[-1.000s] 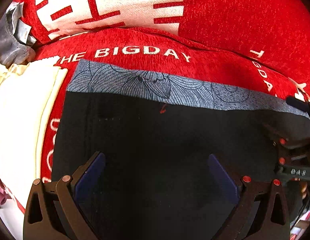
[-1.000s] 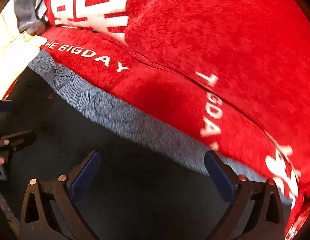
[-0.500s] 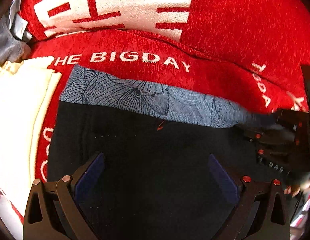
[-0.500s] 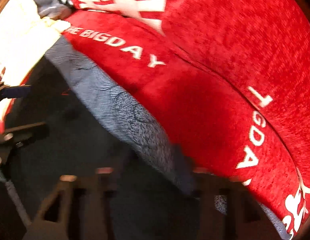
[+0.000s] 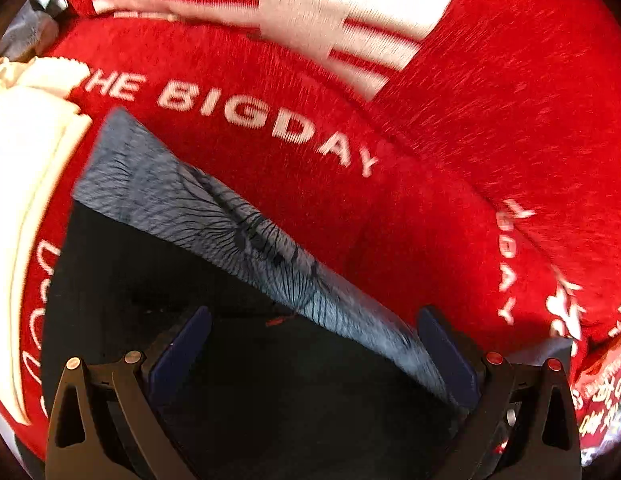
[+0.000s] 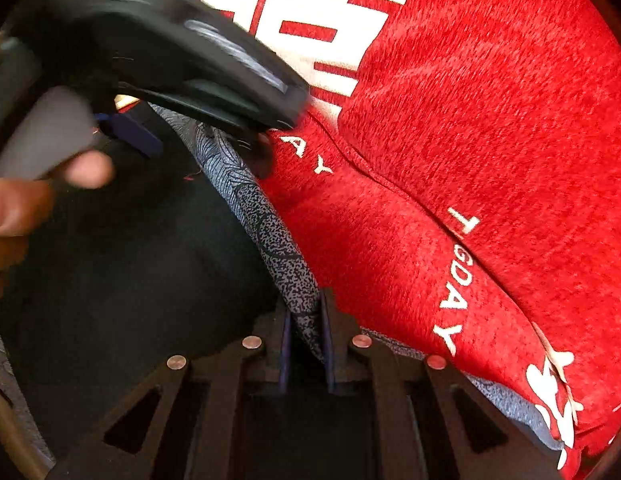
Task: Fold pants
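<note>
Pants [image 5: 238, 380] — dark fabric w/ grey line-printed band [image 5: 214, 216] along the far edge, lying spread on red blanket [image 5: 430, 208]; no crisp fold line visible, so folding judged early stage. Right gripper [image 6: 304, 340]: jaws have just been closing and now stand clamped on the grey band, fabric pinched between the blue pads, band pulled up into a ridge running away from the grip toward the far left. Left gripper [image 5: 314, 344]: jaws wide apart, nothing pressed between them; it hangs over the dark cloth, right-hand pad just beside the grey band's edge, pointing steeply down. In the right wrist view the left gripper's body shows upper left, blurred, w/ a person's hand [image 6: 38, 196] around its handle. Done so far, as judged: one edge point secured. Left to do, probably: second grip by the left, then carrying the edge over, squaring, further folds — none shown yet. Surface: soft red plush blanket w/ white lettering "THE BIGDAY" [image 5: 238, 116] and large white block motif [image 5: 330, 16] further back; appears cushioned, not a hard table. Cream-white cloth [image 5: 18, 208] lies at left, overlapping the blanket; grey crumpled item [image 5: 30, 36] top left corner, identity unclear. Printed packaging or paper [image 5: 602, 392] at far right edge, too small to read. Room beyond — not visible.
</note>
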### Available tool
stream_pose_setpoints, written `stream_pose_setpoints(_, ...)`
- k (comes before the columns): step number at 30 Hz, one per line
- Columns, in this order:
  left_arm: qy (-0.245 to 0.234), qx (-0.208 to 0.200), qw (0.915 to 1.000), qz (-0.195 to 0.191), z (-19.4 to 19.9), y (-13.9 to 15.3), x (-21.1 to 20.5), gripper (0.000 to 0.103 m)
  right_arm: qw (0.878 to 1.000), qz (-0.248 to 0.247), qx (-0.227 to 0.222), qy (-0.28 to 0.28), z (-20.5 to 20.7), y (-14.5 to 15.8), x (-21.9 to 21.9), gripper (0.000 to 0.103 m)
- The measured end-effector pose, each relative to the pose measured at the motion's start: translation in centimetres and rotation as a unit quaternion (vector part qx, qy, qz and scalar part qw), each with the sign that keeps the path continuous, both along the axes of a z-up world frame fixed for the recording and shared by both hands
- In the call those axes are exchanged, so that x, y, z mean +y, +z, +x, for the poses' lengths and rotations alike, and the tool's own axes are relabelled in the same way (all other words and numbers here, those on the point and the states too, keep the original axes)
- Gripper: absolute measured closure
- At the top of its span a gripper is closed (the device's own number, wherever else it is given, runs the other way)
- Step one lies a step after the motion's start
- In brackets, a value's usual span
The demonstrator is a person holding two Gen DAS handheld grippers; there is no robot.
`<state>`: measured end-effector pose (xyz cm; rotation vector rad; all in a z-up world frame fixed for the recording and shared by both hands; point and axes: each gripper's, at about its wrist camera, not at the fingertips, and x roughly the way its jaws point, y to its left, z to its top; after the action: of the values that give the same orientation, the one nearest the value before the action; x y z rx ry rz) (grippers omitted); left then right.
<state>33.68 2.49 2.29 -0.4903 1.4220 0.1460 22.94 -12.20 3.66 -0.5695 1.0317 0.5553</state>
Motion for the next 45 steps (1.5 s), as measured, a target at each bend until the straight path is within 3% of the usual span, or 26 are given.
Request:
stream_pose_setpoints(2, -0.01, 0.019, 0.9992, 0.033, 0.4, -1.1, -0.9, 0.003, 1.0, -0.006, -0.01, 0.0, -0.6, -0.2, 0.5, 0.089)
stream_pose_setpoints(3, -0.013, 0.021, 0.9985, 0.049, 0.5, -1.2, -1.2, 0.021, 1.0, -0.008, -0.013, -0.002, -0.7, -0.2, 0.6, 0.089)
stream_pose_setpoints(4, -0.019, 0.018, 0.9979, 0.059, 0.4, -1.2, -1.6, 0.028, 1.0, -0.009, -0.018, -0.004, -0.9, -0.3, 0.7, 0.089)
stream_pose_setpoints(6, -0.033, -0.001, 0.9988, 0.035, 0.2, -0.4, -2.3, 0.064, 1.0, -0.01, -0.024, -0.007, -1.0, -0.3, 0.8, 0.089)
stream_pose_setpoints(9, -0.046, -0.021, 0.998, 0.039, -1.2, 1.5, -3.3, 0.079, 0.999, -0.003, -0.03, -0.015, -1.3, 0.3, 0.6, 0.091)
stream_pose_setpoints(12, -0.05, -0.052, 0.9969, 0.03, -3.4, 3.5, -3.2, 0.082, 0.999, 0.01, -0.04, -0.03, -2.7, 2.0, 0.1, 0.093)
stream_pose_setpoints(17, -0.057, -0.129, 0.9899, -0.015, -10.3, 8.1, -1.5, 0.082, 0.996, 0.035, -0.061, -0.055, -7.0, 5.4, -1.2, 0.094)
stream_pose_setpoints(23, -0.076, -0.165, 0.982, -0.051, -19.0, 9.3, 0.0, 0.082, 0.994, 0.009, -0.093, -0.049, -15.0, 7.2, -0.8, 0.094)
stream_pose_setpoints(27, -0.074, -0.159, 0.9823, -0.066, -24.2, 7.4, 0.8, 0.082, 0.994, -0.021, -0.097, -0.047, -20.2, 5.8, 0.1, 0.094)
stream_pose_setpoints(31, -0.057, -0.108, 0.9891, -0.082, -28.2, 3.0, 2.2, 0.082, 0.994, -0.053, -0.082, -0.05, -23.6, 2.7, 1.1, 0.094)
stream_pose_setpoints(34, -0.039, -0.092, 0.9917, -0.081, -29.9, 1.4, 3.3, 0.082, 0.992, -0.076, -0.084, -0.051, -25.4, 0.9, 1.6, 0.094)
stream_pose_setpoints(37, -0.033, -0.092, 0.9921, -0.078, -31.0, 1.7, 4.0, 0.082, 0.99, -0.09, -0.087, -0.059, -26.3, -0.3, 1.6, 0.094)
stream_pose_setpoints(42, -0.038, -0.112, 0.9915, -0.054, -32.4, 3.9, 4.3, 0.081, 0.987, -0.116, -0.101, -0.048, -27.2, 0.4, 2.2, 0.093)
stream_pose_setpoints(45, -0.044, -0.126, 0.9904, -0.034, -32.4, 5.2, 4.3, 0.081, 0.99, -0.099, -0.09, -0.05, -27.6, 1.9, 2.0, 0.083)
